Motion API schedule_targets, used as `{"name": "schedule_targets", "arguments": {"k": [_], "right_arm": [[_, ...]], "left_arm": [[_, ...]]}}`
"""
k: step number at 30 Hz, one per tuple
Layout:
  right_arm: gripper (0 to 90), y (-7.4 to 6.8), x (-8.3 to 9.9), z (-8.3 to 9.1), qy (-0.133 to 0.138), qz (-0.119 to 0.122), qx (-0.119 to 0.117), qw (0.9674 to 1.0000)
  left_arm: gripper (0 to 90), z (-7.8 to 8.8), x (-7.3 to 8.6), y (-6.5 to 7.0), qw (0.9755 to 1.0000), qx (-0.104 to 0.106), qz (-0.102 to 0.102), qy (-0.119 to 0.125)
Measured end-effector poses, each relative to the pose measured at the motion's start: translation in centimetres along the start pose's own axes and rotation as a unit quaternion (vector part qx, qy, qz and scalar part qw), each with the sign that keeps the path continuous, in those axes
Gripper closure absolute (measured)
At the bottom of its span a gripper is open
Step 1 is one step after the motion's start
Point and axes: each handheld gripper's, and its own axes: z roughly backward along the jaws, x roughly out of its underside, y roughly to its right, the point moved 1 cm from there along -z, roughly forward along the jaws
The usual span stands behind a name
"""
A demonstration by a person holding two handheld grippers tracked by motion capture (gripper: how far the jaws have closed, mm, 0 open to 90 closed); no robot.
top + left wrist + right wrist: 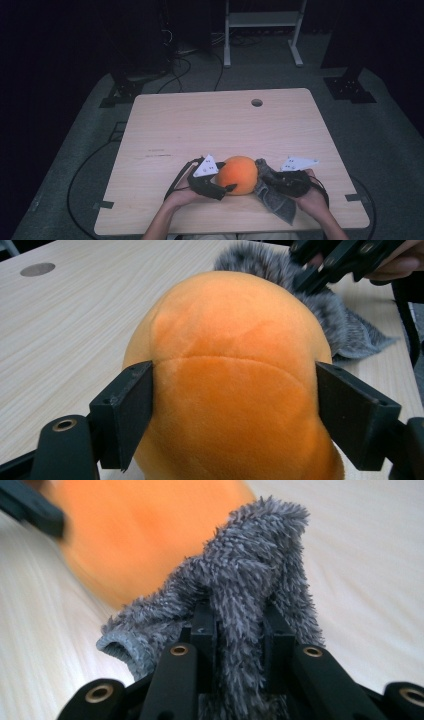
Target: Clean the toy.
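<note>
An orange plush ball [239, 174] rests on the wooden table [200, 120] near its front edge. My left gripper [225, 184] comes at it from the left. In the left gripper view the ball [235, 365] sits between the two jaws of this gripper [235, 410], and both pads touch its sides with no gap. A grey fuzzy cloth [275, 200] lies just right of the ball. My right gripper [267, 176] is shut on a fold of this cloth [250, 580], which stands up between the jaws of the gripper [240, 617]; the ball [140, 535] is blurred behind it.
A round cable hole [256, 102] sits at the table's far side, right of centre. Past the table stand a white metal frame [262, 20] and dark stands, with cables on the grey floor [190, 65]. Bare wood stretches behind the ball.
</note>
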Motion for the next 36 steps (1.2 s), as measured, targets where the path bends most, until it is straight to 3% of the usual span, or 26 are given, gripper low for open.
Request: {"name": "schedule_targets", "arguments": {"k": [2,3,4,5,8,9,12,14,15,16,18,19,21,22,23,25,26,27,28,29,31,32,34,35,36], "right_arm": [[72.2,0.2,0.4,0.2,-0.011,0.002,0.007,0.9999],[72.1,-0.3,-0.3,1.0,0.012,0.01,0.006,0.9999],[72.1,-0.3,-0.3,1.0,0.012,0.01,0.006,0.9999],[72.0,-1.0,-1.4,1.8,0.047,0.019,-0.01,0.9987],[71.9,-1.6,-2.1,1.7,0.049,0.033,-0.012,0.9982],[71.9,-1.6,-1.5,0.6,0.031,0.042,-0.01,0.9986],[71.9,-1.1,-1.0,0.5,0.03,0.024,-0.019,0.9991],[71.9,-0.9,-0.7,0.6,0.02,0.024,-0.013,0.9994],[71.9,-0.8,-0.2,0.5,0.002,0.026,-0.012,0.9996],[71.9,-0.8,-0.2,0.5,0.002,0.026,-0.012,0.9996],[72.4,-0.9,-0.2,0.9,-0.007,0.042,0.008,0.9991],[72.5,-1.3,-0.7,2.0,0.014,0.048,0.005,0.9987],[72.5,-1.9,-1.8,2.9,0.052,0.051,-0.012,0.9973],[72.5,-1.9,-1.8,2.9,0.052,0.051,-0.012,0.9973],[72.3,-2.6,-3.0,3.1,0.068,0.065,-0.019,0.9954],[72.0,-3.1,-3.4,2.4,0.058,0.08,-0.02,0.9949],[72.0,-3.1,-3.4,2.4,0.058,0.08,-0.02,0.9949],[72.2,-2.9,-2.9,1.6,0.045,0.081,-0.019,0.9955],[72.2,-2.9,-2.9,1.6,0.045,0.081,-0.019,0.9955],[72.2,-2.3,-2.3,1.4,0.047,0.062,-0.03,0.9965],[72.2,-1.8,-1.8,1.6,0.041,0.053,-0.032,0.9972],[72.2,-1.8,-1.8,1.6,0.041,0.053,-0.032,0.9972],[72.1,-1.4,-1.3,1.7,0.029,0.053,-0.025,0.9978],[72.1,-0.9,-0.7,1.8,0.01,0.056,-0.01,0.9983],[72.1,-0.9,-0.7,1.8,0.01,0.056,-0.01,0.9983]], "left_arm": [[20.4,0.0,0.0,0.0,1.0,0.004,0.0,0.0],[21.0,-0.1,0.0,0.2,0.9999,0.007,-0.011,-0.003],[21.4,-0.1,0.0,0.2,0.9999,0.007,-0.011,-0.003],[21.4,-0.2,-0.2,0.5,0.9997,0.009,-0.022,-0.004],[20.7,-0.2,-0.3,0.7,0.9997,0.009,-0.023,-0.002],[15.8,-0.1,-0.4,0.5,0.9999,0.012,-0.012,-0.001],[9.3,0.0,-0.7,0.0,0.9995,0.006,0.028,-0.013],[7.5,-0.2,-0.6,-0.2,0.9983,0.01,0.053,-0.024],[9.3,-0.3,-0.4,-0.2,0.9976,0.016,0.058,-0.034],[9.3,-0.3,-0.4,-0.2,0.9977,0.016,0.056,-0.034],[15.0,-0.2,-0.4,0.0,0.9988,0.017,0.037,-0.029],[20.6,0.0,-0.5,0.1,0.9993,0.015,0.022,-0.028],[22.7,-0.1,-0.7,0.6,0.9995,0.017,-0.007,-0.025],[22.7,-0.2,-0.8,1.1,0.999,0.02,-0.031,-0.024],[22.8,-0.3,-1.0,1.5,0.998,0.021,-0.053,-0.025],[19.4,-0.3,-1.3,2.0,0.9965,0.023,-0.075,-0.029],[19.4,-0.3,-1.3,1.9,0.9966,0.022,-0.072,-0.032],[12.6,-0.2,-1.3,1.6,0.9975,0.024,-0.058,-0.033],[12.6,-0.1,-1.2,1.2,0.9984,0.028,-0.038,-0.032],[7.3,-0.1,-1.1,0.8,0.9989,0.031,-0.013,-0.033],[5.4,-0.3,-0.8,0.3,0.9982,0.03,0.03,-0.041],[5.4,-0.4,-0.7,0.2,0.9976,0.037,0.041,-0.043],[13.9,-0.5,-0.5,0.3,0.9978,0.041,0.035,-0.038],[17.4,-0.4,-0.6,0.3,0.9981,0.04,0.034,-0.034],[17.4,-0.2,-0.7,0.3,0.9984,0.038,0.031,-0.027]]}}
